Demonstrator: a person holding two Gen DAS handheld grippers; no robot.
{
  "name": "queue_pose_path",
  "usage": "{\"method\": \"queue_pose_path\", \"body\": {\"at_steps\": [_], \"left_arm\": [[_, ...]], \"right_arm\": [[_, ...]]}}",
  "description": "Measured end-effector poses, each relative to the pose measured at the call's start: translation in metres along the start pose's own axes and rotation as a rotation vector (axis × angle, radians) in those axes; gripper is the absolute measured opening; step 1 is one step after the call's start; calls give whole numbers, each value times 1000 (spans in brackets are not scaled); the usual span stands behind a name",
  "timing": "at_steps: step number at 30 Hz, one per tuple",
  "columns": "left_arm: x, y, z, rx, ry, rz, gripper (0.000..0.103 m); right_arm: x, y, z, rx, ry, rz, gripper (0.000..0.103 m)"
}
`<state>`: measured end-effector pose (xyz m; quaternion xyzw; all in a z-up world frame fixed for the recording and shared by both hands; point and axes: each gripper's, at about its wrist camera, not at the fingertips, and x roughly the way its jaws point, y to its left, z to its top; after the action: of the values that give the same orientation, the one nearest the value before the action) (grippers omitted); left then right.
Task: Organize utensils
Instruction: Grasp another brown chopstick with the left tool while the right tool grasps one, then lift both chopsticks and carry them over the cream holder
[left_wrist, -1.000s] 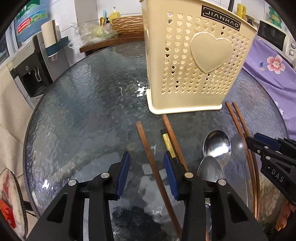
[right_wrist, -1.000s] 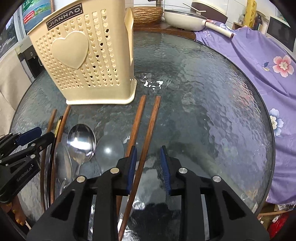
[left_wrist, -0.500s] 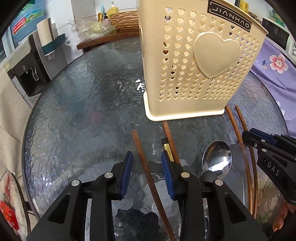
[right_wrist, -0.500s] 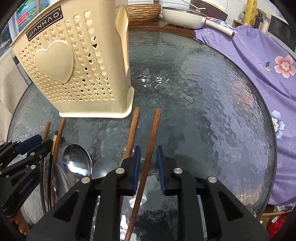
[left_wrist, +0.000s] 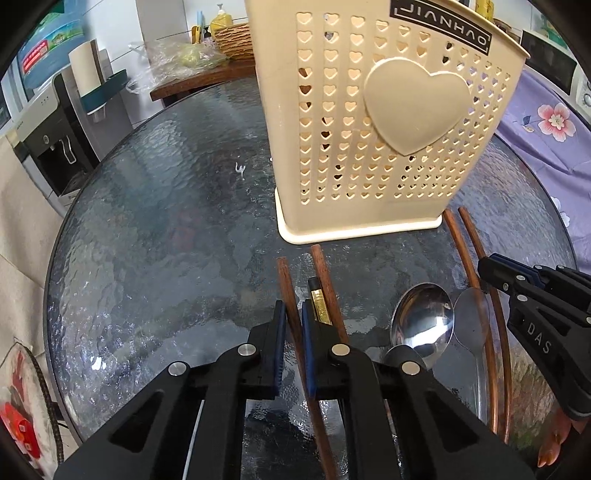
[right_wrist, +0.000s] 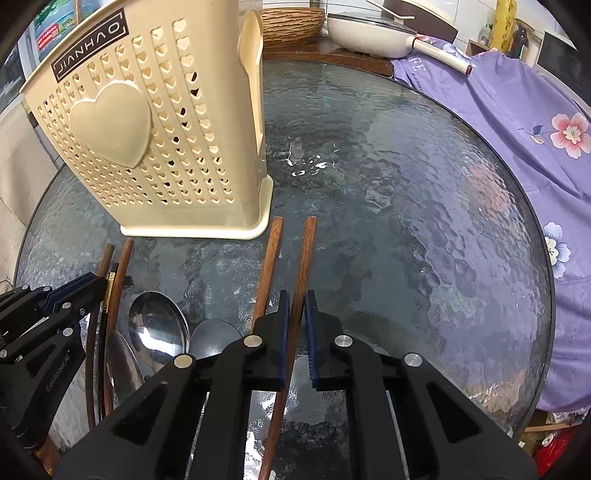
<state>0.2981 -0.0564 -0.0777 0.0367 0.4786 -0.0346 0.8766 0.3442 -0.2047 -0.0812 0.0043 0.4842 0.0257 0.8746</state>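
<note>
Both grippers clamp a wooden chopstick on the glass table.

Left wrist view: the left gripper (left_wrist: 291, 314), low in the frame's centre, has its jaws pinched on the leftmost chopstick (left_wrist: 285, 280); the cream utensil holder (left_wrist: 373, 122) stands upper right on the glass table (left_wrist: 166, 240), spoons (left_wrist: 423, 321) lie lower right. Right wrist view: the right gripper (right_wrist: 295, 306), bottom centre, grips the rightmost chopstick (right_wrist: 304, 254), its neighbour (right_wrist: 269, 258) just left; the holder fills the upper left.
</note>
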Motion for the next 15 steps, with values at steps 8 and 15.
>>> {"method": "queue_pose_path", "body": {"at_steps": [8,15], "left_arm": [[-1,9,-1,-30,-9,-18,7],[-8,24,0,-72,-33,-40,7]], "right_arm": [[-2,-10,-5,32,-30,47,7],[-11,-15,-6,50,-75,87,7]]}}
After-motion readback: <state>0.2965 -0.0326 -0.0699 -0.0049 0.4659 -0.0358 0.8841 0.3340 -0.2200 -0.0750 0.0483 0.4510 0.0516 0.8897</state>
